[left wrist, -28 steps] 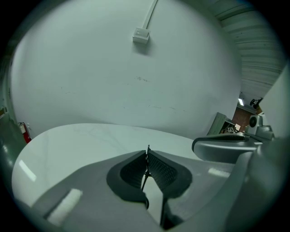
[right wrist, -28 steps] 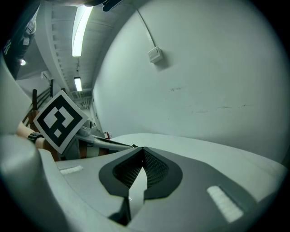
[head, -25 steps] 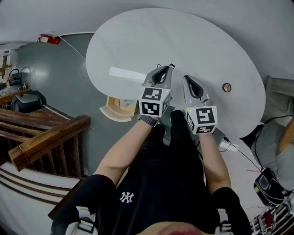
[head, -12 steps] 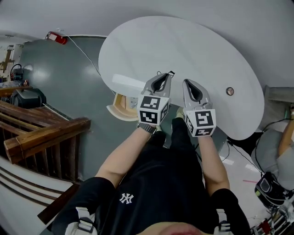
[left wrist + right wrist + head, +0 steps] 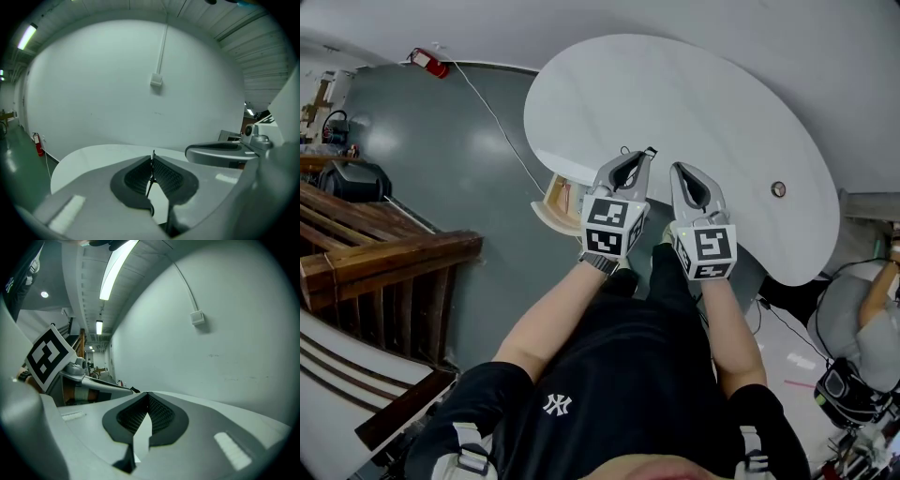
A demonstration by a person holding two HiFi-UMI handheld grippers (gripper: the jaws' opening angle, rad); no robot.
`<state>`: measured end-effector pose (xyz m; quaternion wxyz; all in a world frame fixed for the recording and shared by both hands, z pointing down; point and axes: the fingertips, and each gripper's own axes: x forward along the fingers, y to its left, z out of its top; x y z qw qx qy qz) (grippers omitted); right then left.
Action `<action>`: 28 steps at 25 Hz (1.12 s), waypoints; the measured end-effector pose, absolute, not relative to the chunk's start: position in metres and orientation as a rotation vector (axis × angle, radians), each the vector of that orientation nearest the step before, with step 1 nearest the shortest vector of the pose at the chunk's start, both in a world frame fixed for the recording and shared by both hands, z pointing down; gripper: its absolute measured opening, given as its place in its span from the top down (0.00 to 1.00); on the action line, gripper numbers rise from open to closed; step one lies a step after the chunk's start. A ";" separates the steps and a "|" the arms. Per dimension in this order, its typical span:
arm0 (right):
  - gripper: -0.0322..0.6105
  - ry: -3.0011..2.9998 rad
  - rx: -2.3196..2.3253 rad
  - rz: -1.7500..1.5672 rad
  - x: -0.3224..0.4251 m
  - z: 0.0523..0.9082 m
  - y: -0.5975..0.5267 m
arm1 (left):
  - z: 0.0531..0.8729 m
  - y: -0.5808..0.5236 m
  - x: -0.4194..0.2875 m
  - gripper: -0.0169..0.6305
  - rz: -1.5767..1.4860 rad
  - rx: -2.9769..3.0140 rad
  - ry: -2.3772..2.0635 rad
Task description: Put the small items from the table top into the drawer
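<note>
Head view: compared with a second ago the whole frame has shifted. The counter (image 5: 675,89) sits further right and the red fire extinguisher (image 5: 429,64) is closer to the top edge. The left gripper (image 5: 646,154) and right gripper (image 5: 679,170) are still side by side over the counter's near rim, jaws unchanged.

Only the head view shows the task layout. The drawer (image 5: 551,214) is pulled open under the counter's left edge, just left of the left gripper. It's light wood inside; contents too small to make out. One round item (image 5: 778,189) lies alone on the counter, well right of the right gripper: a small disc, light ring, dark centre.

Left gripper view: jaws closed on a thin black piece (image 5: 151,178), wire-thin and roughly upright, poking out just past the jaw tips. In the head view it's barely a black speck at the tips. This view also shows a bare wall with a small box (image 5: 156,80) on a conduit.

Right gripper view: jaws closed, ribbed pads meeting at the tips, nothing between them. The left gripper's marker cube (image 5: 47,355) shows at left.
</note>
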<state>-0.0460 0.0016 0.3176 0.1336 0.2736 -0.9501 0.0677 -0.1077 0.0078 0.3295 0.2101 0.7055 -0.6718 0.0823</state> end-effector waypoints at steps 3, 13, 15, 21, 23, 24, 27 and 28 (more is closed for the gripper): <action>0.92 -2.767 0.767 0.174 -0.057 0.310 0.014 | 0.321 0.022 -0.117 0.95 0.217 1.953 -1.904; 0.92 -2.792 0.624 0.144 -0.102 0.318 0.061 | 0.332 0.074 -0.161 0.95 0.198 1.842 -2.001; 0.92 -2.793 0.597 0.141 -0.110 0.320 0.070 | 0.335 0.084 -0.170 0.95 0.194 1.815 -2.016; 0.92 -2.799 0.522 0.138 -0.136 0.327 0.090 | 0.347 0.112 -0.196 0.95 0.190 1.738 -2.057; 0.92 -2.798 0.496 0.142 -0.144 0.332 0.097 | 0.355 0.122 -0.205 0.95 0.186 1.706 -2.069; 0.92 -2.796 0.484 0.144 -0.147 0.335 0.101 | 0.358 0.127 -0.209 0.95 0.183 1.690 -2.074; 0.92 -2.789 0.452 0.153 -0.157 0.343 0.111 | 0.370 0.140 -0.219 0.95 0.182 1.651 -2.080; 0.92 -2.786 0.443 0.157 -0.160 0.346 0.114 | 0.374 0.143 -0.221 0.95 0.183 1.640 -2.081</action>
